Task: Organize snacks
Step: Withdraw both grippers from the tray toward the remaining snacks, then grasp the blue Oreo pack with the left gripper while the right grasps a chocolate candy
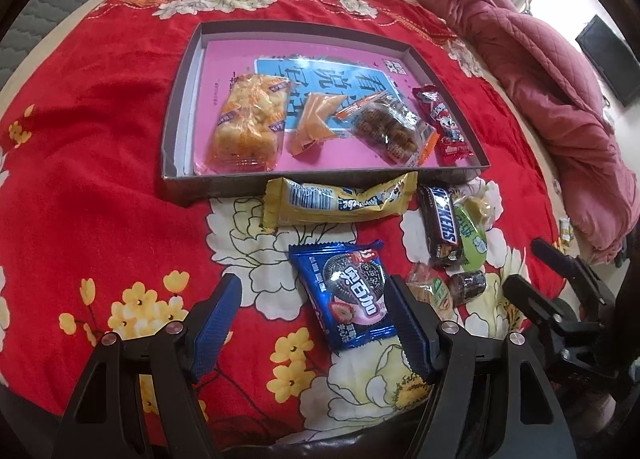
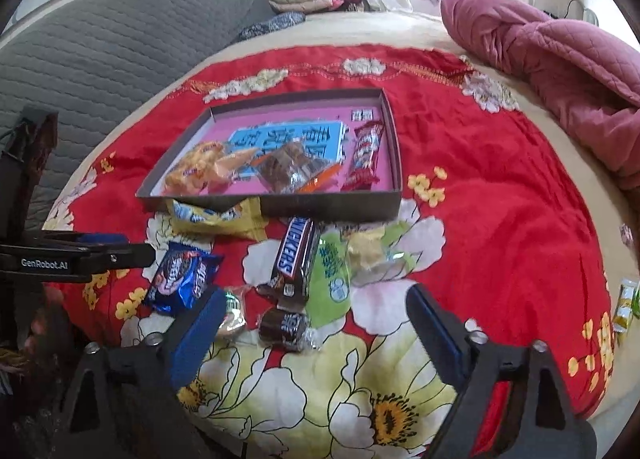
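**A:** Where do your snacks lie, taking the shallow box [image 1: 176, 131] on the red floral bedspread [image 1: 100, 119] as the landmark?

**B:** Inside the box you have four: a clear bag of golden puffs [image 1: 248, 121] at its left, an orange triangular packet [image 1: 314, 121] beside that, a clear pack of brown biscuits [image 1: 390, 127], and a red bar [image 1: 444, 125] by its right wall. Just outside the box's near wall lies a yellow wrapper [image 1: 336, 201], touching or almost touching it. Nearer you than the box's right corner are a Snickers bar [image 2: 298, 257], a green packet [image 2: 334, 279] touching its right side, and a small dark candy [image 2: 282, 327] below them. The blue Oreo pack [image 1: 350, 295] lies nearer you than the yellow wrapper.

**A:** And your tongs?

**B:** Your left tongs [image 1: 316, 305] stand released above the bedspread. The Oreo pack sits between the blue pads, close against the right one; whether that pad touches it, I cannot tell. Your right tongs [image 2: 316, 313] gape wide, gripping nothing, with the dark candy and the low ends of the Snickers bar and green packet lying in the gap, clear of both pads. Both sit well on the near side of the box.
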Demonstrator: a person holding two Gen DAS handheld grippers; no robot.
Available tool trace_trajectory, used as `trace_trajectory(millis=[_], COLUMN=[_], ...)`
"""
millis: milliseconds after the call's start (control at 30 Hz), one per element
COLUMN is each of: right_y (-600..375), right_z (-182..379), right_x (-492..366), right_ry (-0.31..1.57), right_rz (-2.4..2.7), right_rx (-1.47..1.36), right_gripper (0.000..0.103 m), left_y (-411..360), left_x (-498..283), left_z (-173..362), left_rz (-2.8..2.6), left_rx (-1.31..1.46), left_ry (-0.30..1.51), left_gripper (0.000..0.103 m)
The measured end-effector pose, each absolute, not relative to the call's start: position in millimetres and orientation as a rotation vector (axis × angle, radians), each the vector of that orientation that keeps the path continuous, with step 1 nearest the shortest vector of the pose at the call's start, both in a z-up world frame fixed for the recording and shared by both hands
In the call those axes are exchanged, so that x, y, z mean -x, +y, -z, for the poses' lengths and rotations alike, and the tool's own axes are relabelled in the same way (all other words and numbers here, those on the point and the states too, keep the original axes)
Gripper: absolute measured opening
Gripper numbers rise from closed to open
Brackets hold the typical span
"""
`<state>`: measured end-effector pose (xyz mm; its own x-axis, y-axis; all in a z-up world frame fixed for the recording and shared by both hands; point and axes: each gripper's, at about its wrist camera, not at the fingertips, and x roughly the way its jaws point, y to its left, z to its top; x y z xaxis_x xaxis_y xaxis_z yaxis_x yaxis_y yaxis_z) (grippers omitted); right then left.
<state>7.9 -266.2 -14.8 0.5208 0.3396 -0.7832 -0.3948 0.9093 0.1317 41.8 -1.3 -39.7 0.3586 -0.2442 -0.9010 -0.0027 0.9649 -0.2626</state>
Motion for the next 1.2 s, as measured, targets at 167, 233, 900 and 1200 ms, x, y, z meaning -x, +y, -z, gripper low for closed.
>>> trace_trajectory(millis=[167, 233, 900, 1200], right_y=[-260, -256, -238, -234], right_z=[24, 27, 53, 56], right_x=[-8, -8, -13, -16], right_ry=[0.968, 0.977, 1.090, 1.092], right_rz=[-0.455, -0.464, -0.537, -0.540], right_rx=[0.086, 0.098, 0.131, 0.143], right_gripper=[0.076, 0.067, 0.046, 0.046], left_y=[-3, -4, -16, -30], left_x=[-41, -41, -46, -51], left_z=[40, 41, 57, 65], left_rz=[0.162, 0.163, 0.156, 0.154], left_rx=[0.227, 0.225, 0.214, 0.174], left_ry=[1.202, 1.205, 1.250, 1.274], left_gripper=[0.075, 0.075, 0.075, 0.075])
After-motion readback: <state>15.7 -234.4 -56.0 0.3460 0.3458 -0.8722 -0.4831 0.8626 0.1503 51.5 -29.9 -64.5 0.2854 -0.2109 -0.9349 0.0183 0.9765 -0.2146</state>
